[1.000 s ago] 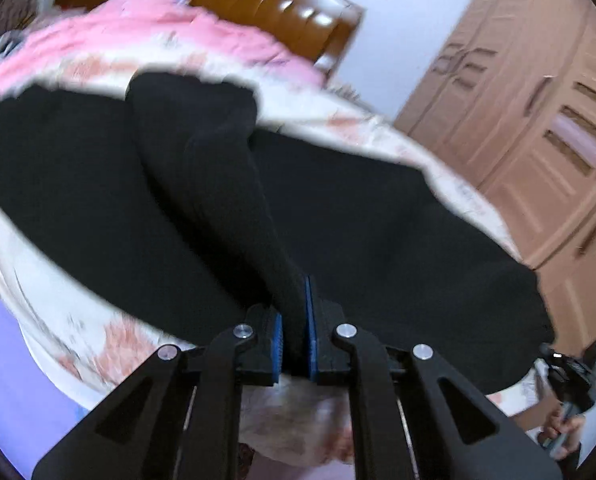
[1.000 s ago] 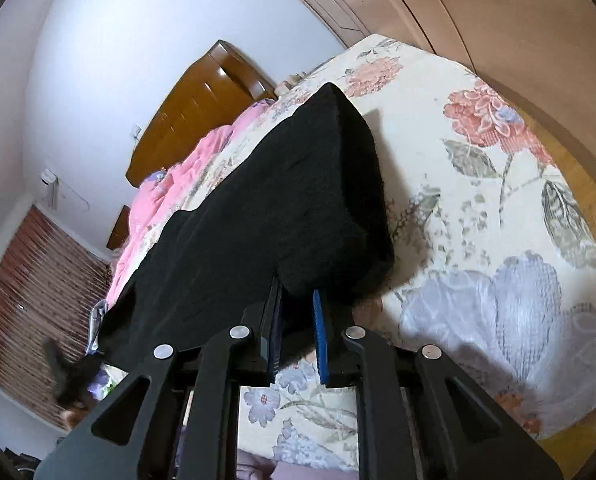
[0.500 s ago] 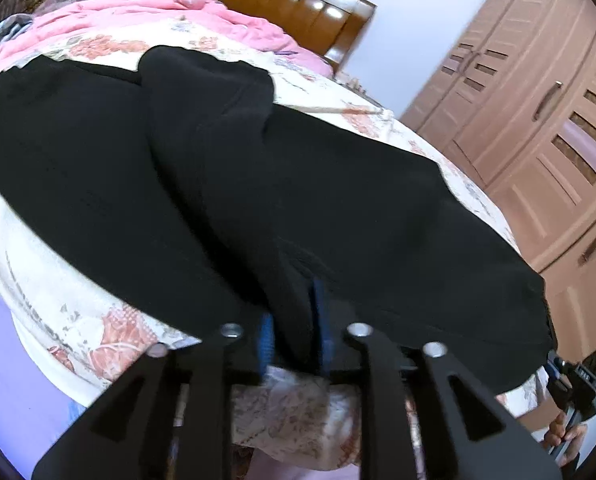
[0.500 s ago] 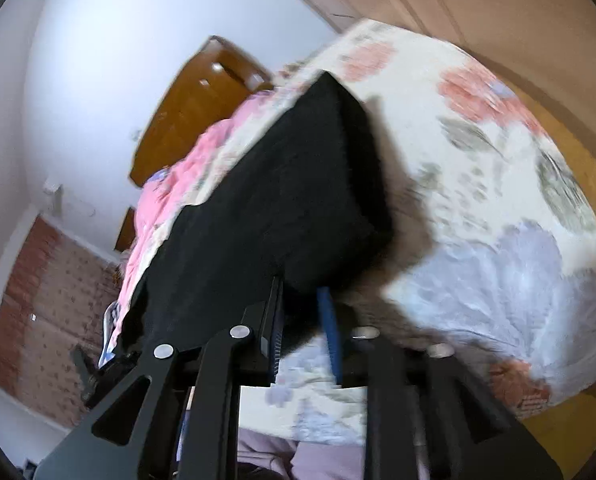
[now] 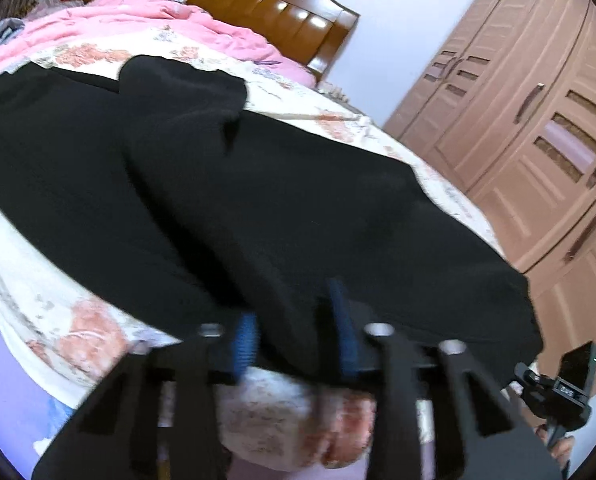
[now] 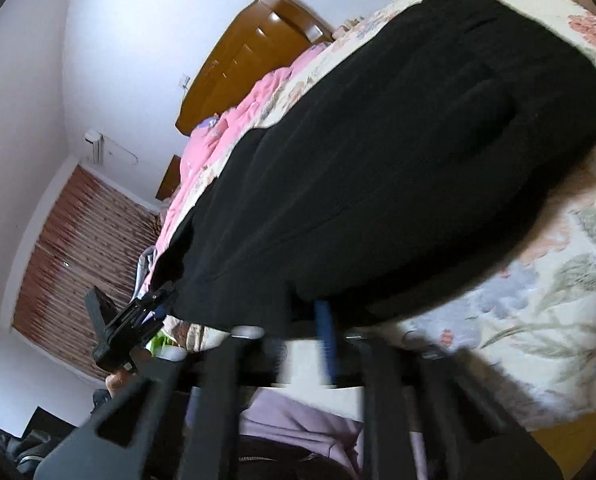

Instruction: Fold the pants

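Note:
The black pants (image 5: 234,200) lie spread across the floral bed, one layer folded over the other. My left gripper (image 5: 294,336) is at their near edge with its blue pads apart and the cloth lying loose between them. The pants (image 6: 377,168) also fill the right wrist view. My right gripper (image 6: 301,344) is at their near hem with its jaws apart; the picture is blurred there. The left gripper (image 6: 126,328) shows at the left in the right wrist view, and the right gripper (image 5: 557,388) shows at the lower right in the left wrist view.
The bed has a floral sheet (image 5: 74,340), a pink quilt (image 5: 138,12) and a wooden headboard (image 5: 258,0) at the far end. Brown wardrobes (image 5: 537,120) stand to the right. A curtained window (image 6: 78,248) is on the left wall.
Both grippers have opened and let go of the pants edge. The pants have settled flat on the bed, and both grippers have drawn slightly back.

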The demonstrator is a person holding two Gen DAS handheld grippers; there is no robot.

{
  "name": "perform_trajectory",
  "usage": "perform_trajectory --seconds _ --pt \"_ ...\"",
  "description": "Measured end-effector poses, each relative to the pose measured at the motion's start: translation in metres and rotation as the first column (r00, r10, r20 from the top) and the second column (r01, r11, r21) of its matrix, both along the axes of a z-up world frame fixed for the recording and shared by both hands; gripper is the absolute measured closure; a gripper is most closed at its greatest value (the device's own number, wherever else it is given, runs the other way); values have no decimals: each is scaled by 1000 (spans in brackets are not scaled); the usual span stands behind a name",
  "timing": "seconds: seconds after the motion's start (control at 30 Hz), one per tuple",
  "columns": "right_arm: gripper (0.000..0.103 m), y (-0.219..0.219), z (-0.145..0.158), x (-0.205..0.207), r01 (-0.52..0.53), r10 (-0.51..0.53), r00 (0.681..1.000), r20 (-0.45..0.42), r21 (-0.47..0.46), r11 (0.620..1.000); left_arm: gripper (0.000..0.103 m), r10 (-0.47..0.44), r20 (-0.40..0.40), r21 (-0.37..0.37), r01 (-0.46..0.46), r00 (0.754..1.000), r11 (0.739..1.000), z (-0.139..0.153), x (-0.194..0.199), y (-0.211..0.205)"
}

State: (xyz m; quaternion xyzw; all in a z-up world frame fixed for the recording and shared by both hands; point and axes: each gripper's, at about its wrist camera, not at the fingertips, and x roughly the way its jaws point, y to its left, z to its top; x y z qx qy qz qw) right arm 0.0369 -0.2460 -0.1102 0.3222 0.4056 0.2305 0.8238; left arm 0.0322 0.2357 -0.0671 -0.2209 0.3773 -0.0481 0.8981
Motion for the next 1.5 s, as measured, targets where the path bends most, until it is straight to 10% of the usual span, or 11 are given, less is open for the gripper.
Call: perform_trajectory --seconds 0.4,0.47,0.57,0.8,0.9,1.03,1.23,1.5 --pt "95 -8 -9 -13 5 -5 1000 -13 -5 1000 85 -5 -19 -7 5 1000 1000 -6 -1 10" --pt "94 -5 -4 -12 3 -3 1000 15 -36 999 75 -6 -21 -13 5 1000 1000 -6 -2 13" --pt "89 2 -1 -11 -9 9 1000 0 -105 994 32 60 8 1 -60 998 998 1 -9 20" --pt "74 -17 40 -42 -60 71 997 27 -286 956 17 224 188 199 -260 956 945 59 -45 33" --pt "72 -28 74 -35 10 47 989 138 -385 923 7 103 241 225 -159 965 961 91 -34 13" --pt "6 -16 105 16 61 63 966 252 -455 888 2 -182 164 355 114 969 928 116 30 -68" --pt "6 15 98 116 26 87 981 171 -570 821 3 -403 -32 324 391 914 861 70 160 -152" --pt "7 16 35 173 -59 68 997 -19 -755 653 2 -373 -128 433 390 919 813 17 246 -151"
